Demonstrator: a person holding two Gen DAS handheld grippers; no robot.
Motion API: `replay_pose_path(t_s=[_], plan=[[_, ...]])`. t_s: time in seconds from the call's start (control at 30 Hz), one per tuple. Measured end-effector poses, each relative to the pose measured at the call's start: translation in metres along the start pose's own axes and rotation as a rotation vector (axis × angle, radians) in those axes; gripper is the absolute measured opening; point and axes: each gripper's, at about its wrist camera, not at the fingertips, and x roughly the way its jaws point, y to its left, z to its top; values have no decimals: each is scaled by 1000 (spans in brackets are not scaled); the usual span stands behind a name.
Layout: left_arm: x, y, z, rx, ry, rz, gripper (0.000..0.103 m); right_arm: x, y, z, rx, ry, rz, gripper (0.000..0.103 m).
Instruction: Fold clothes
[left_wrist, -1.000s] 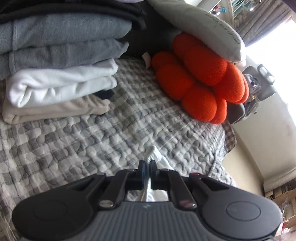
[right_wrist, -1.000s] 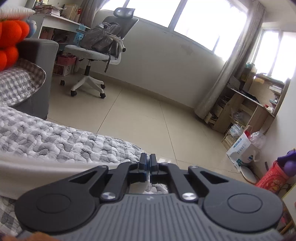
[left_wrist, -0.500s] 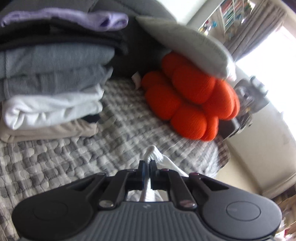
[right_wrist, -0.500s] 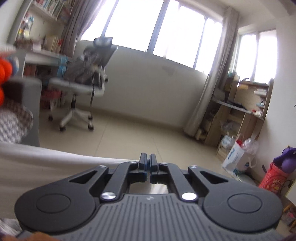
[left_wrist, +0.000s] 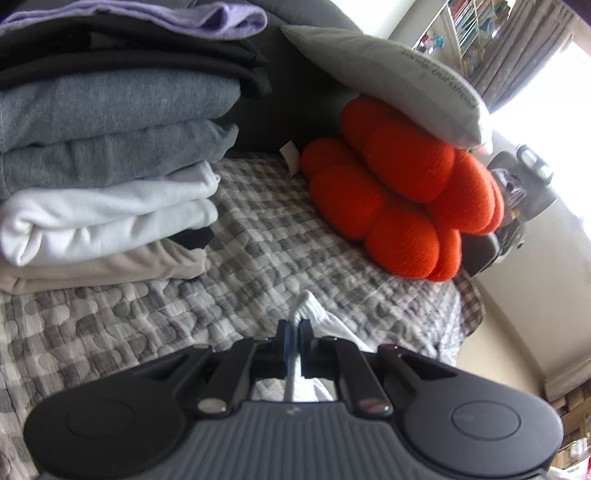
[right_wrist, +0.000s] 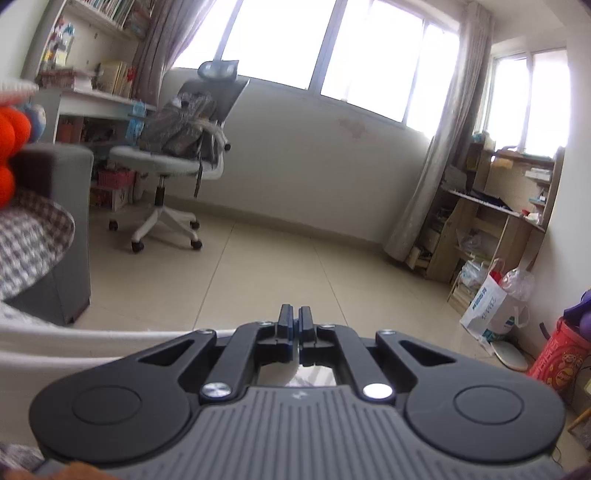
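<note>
**White garment held taut between two grippers above the bed**

The left gripper (left_wrist: 294, 328) is pinched tight on an edge of the thin white cotton garment (left_wrist: 314, 312), held over the grey-and-white quilted bedspread (left_wrist: 258, 258). The right gripper (right_wrist: 294, 325) has its jaws drawn together, seemingly on the same garment, whose pale band (right_wrist: 92, 341) stretches off to its left.

Only a sliver of cloth sits in each pinch, I'd say, so a hard tug could pull it free. A wide swing might also knock the tall stack of folded clothes (left_wrist: 110, 147) beside the orange knotted cushion (left_wrist: 402, 199).
</note>
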Motion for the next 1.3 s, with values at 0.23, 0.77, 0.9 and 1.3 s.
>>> replay_pose_path(t_s=[0.23,0.77,0.9,1.3], plan=[[8,-8,2,49,-24,17,5,17,-2,-7,18,77,82,1],[25,-13,-12,188,-1,91,5,52,-47,-20,272,321,197,15],[24,-12,-11,182,-2,99,5,54,-48,-26,282,414,391,17],[22,-5,-7,153,-4,131,5,45,-19,-15,253,354,480,4]])
